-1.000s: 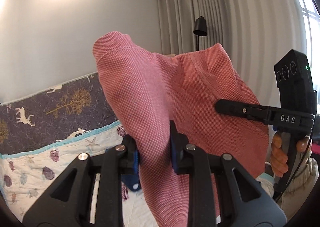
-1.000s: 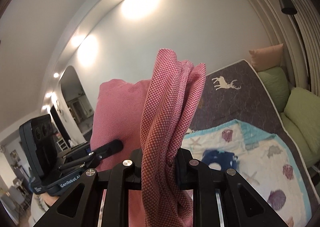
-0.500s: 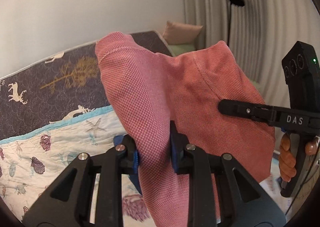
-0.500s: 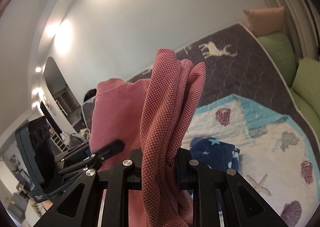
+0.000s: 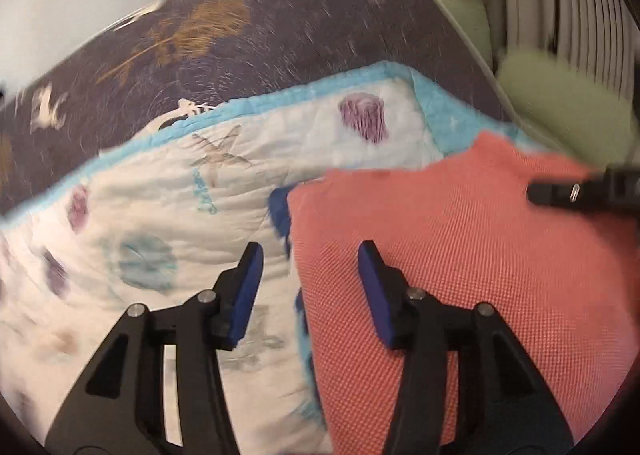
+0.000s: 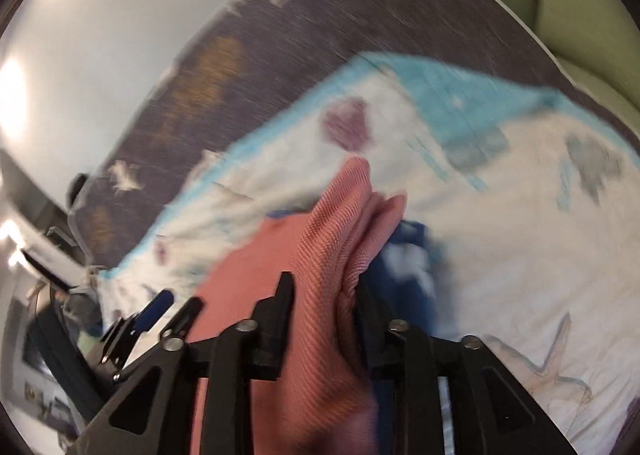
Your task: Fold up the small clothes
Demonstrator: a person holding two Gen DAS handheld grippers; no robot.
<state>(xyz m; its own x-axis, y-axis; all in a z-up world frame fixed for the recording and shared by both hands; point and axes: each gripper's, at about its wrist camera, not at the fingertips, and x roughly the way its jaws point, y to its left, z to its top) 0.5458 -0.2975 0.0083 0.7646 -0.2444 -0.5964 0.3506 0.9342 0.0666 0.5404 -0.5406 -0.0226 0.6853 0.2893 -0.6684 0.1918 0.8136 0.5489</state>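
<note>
The left gripper [image 5: 308, 275] stands with its jaws apart, having just been opening; its blue pads [image 5: 250, 287] press on nothing. The pink garment [image 5: 460, 275] lies flat on the white sea-print quilt [image 5: 168, 223]. Its left edge runs up between the two fingers, close to the right-hand one, which sits over the cloth. The left-hand finger is over bare quilt.

The right gripper [image 6: 324, 295] has also just been opening its jaws. A bunched fold of the pink garment [image 6: 344, 239] rises between its fingers and past their tips. Motion blur hides whether the pads bear on the fold, so the grip cannot be confirmed.

A dark blue garment [image 6: 408, 255] lies under the pink one, showing just beyond the right-hand finger of the right gripper; in the left wrist view it shows as a thin blue strip along the pink edge ahead of the fingertips.

Beyond the quilt lies a dark purple bedspread [image 5: 240, 47]. Green cushions [image 5: 560, 95] sit to the far right of it. The tip of the right gripper reaches onto the pink cloth at the right edge of the left wrist view.
</note>
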